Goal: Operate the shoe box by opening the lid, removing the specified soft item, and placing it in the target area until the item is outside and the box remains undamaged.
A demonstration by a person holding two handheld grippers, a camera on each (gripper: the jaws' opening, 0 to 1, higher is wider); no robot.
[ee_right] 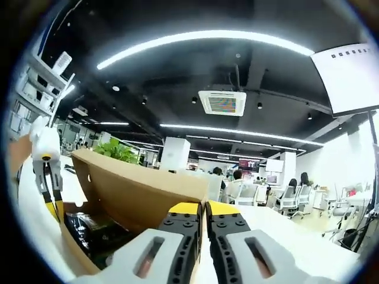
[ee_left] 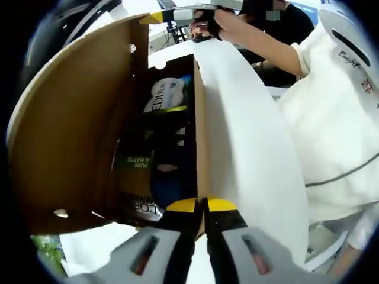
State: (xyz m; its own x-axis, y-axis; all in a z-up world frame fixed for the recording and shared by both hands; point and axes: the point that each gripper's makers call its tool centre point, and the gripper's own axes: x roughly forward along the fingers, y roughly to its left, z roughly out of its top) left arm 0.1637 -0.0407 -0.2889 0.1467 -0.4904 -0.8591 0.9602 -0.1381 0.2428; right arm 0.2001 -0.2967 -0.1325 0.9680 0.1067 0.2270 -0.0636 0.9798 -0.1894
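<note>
Tongs [ee_left: 203, 205] hiding box [ee_left: 77, 136] rim

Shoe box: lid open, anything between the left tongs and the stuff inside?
Lid is swung open, so the contents are exposed. But the left tongs sit shut at the box wall edge, apparently pinching it; that wall edge separates them from the contents.

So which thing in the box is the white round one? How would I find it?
Find the brown cardboard shoe box with its lid standing open. Look inside to the far end, away from the left gripper. The white pouch lies there, pale with dark lettering, while its neighbours are dark packets.
</note>
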